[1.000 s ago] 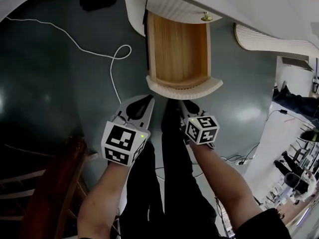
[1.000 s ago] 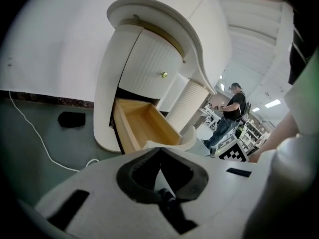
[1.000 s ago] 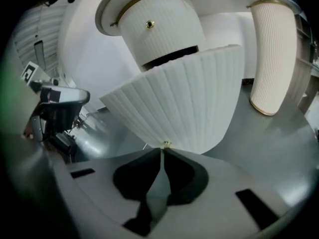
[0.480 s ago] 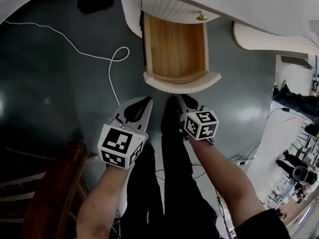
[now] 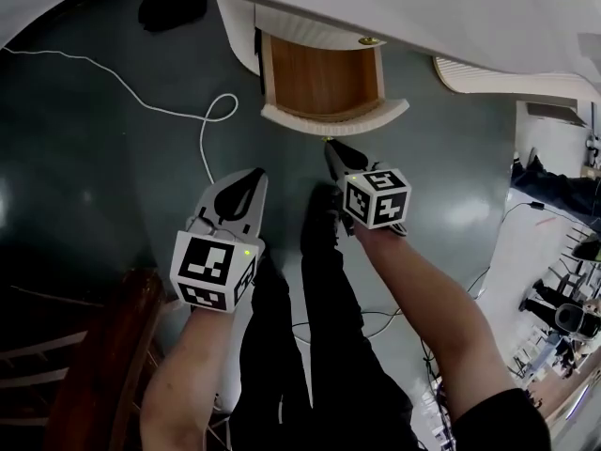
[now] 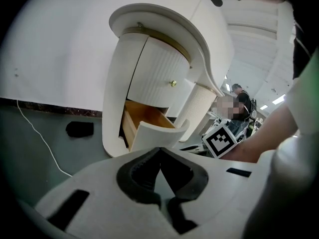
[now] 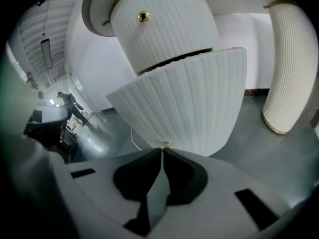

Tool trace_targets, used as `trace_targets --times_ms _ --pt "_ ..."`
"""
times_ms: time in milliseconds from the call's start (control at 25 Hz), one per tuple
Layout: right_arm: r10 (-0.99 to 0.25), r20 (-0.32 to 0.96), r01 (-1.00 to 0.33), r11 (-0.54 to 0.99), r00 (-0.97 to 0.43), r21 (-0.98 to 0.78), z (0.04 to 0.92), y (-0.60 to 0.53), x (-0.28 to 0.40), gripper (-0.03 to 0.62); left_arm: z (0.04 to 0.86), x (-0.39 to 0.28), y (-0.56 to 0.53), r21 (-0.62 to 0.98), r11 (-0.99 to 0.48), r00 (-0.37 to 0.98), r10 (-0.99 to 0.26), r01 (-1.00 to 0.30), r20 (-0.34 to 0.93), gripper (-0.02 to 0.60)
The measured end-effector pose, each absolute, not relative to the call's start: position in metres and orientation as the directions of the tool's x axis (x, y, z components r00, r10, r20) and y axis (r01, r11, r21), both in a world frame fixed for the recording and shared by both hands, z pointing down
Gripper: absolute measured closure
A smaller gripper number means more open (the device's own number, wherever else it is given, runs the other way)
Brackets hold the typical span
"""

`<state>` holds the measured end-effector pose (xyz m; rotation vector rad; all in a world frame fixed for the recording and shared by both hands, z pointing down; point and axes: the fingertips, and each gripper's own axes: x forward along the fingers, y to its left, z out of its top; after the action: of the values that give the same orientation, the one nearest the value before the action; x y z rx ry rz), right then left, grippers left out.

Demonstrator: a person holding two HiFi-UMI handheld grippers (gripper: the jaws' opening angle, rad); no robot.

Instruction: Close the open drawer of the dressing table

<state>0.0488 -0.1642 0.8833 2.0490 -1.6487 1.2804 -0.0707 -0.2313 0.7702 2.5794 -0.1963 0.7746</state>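
Observation:
The dressing table's lower drawer (image 5: pixel 324 75) stands partly open, its wooden inside showing behind a curved, ribbed white front (image 5: pixel 334 120). In the head view my right gripper (image 5: pixel 330 145) is shut, its tip right at the middle of that front. In the right gripper view the shut jaws (image 7: pixel 162 149) meet just under the drawer's small brass knob (image 7: pixel 168 144); the drawer above has its own knob (image 7: pixel 143 16). My left gripper (image 5: pixel 255 175) is shut and empty, back from the table and to the left. From the left gripper (image 6: pixel 159 150), the open drawer (image 6: pixel 142 119) shows ahead.
A white cable (image 5: pixel 160 109) loops over the dark floor left of the drawer, with a black object (image 5: pixel 172 6) beyond it. A dark wooden piece of furniture (image 5: pixel 99 365) stands at lower left. Another ribbed white cabinet part (image 5: pixel 488 78) is right of the drawer. People stand far right.
The drawer has slid inward, so less of its wooden inside shows. My right gripper has moved forward with the drawer front. The left gripper stays behind.

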Motion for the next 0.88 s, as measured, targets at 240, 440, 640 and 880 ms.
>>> trace_targets --times_ms 240,440,640,880 --pt "-0.702 0.712 -0.893 -0.316 -0.007 -0.321 0.88 -0.192 0.07 0.574 0.769 -0.062 -0.246 0.348 -0.896 0.833 -0.04 -0.274 0.552 0.579" --pt "-0.71 0.704 -0.892 -0.305 -0.02 -0.333 0.879 -0.215 0.088 0.574 0.769 -0.057 -0.251 0.346 -0.891 0.835 -0.063 -0.293 0.547 0.578" --pt "-0.728 0.685 -0.882 -0.313 -0.014 -0.351 0.875 -0.238 0.104 0.563 0.772 -0.057 -0.249 0.357 -0.882 0.837 -0.071 -0.306 0.543 0.579" --pt "-0.733 0.68 -0.896 -0.289 -0.018 -0.336 0.874 -0.256 0.118 0.578 0.774 -0.049 -0.255 0.363 -0.875 0.84 -0.084 -0.319 0.536 0.578"
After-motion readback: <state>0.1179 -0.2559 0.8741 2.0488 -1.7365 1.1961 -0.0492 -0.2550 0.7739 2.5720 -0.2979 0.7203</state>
